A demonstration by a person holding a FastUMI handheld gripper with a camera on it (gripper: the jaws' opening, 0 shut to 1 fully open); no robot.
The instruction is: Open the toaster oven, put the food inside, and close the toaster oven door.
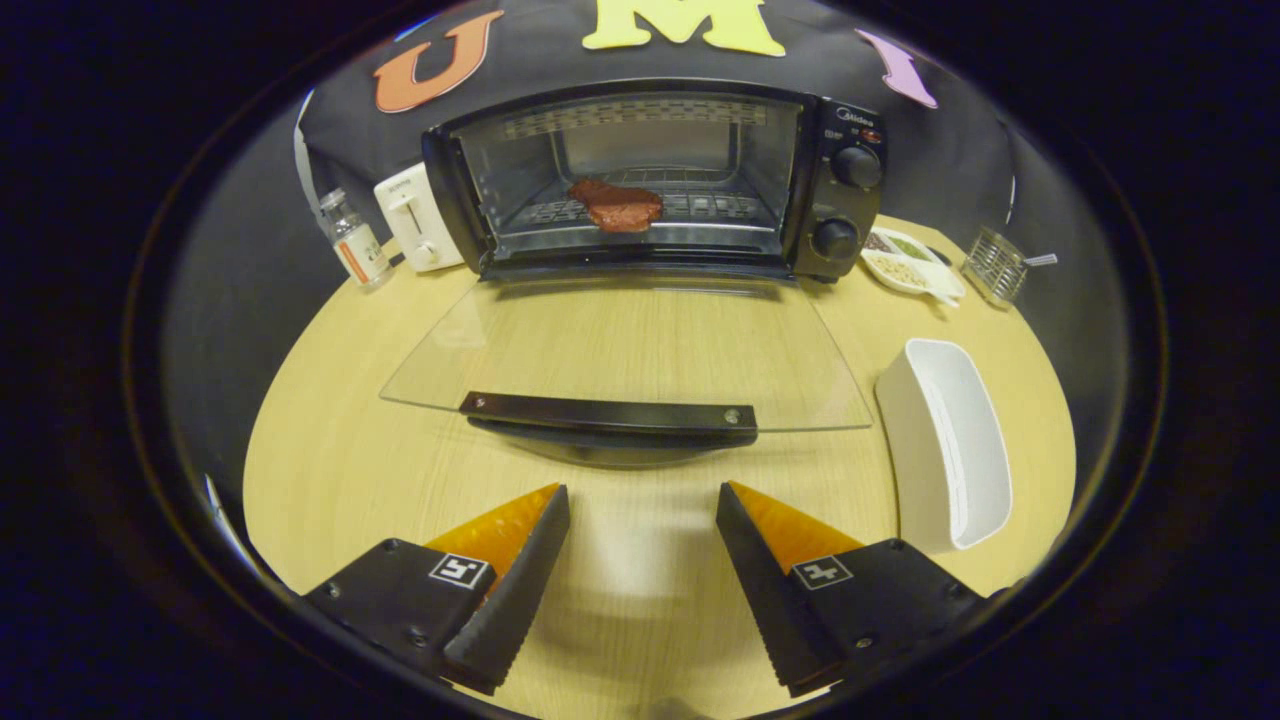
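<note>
Jaws wide apart, holding nothing, above the counter (pixel 330 440). Beyond them, the toaster oven (pixel 660 180) with its glass door (pixel 630 350) folded down; the meat (pixel 616 206) lies on its rack. White tray (pixel 945 440) beside, empty.

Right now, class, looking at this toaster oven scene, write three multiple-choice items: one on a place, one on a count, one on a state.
1. Where is the piece of meat?
A. in the white tray
B. on the rack inside the toaster oven
C. between the fingers

2. How many knobs does the oven's panel show?
A. two
B. four
C. one

3. How is the glass door?
A. shut
B. removed
C. folded down open

Answers:
1 B, it lies on the rack behind the open door.
2 A, one knob sits above another.
3 C, it lies flat over the table, handle just ahead of the open, empty gripper.
</note>
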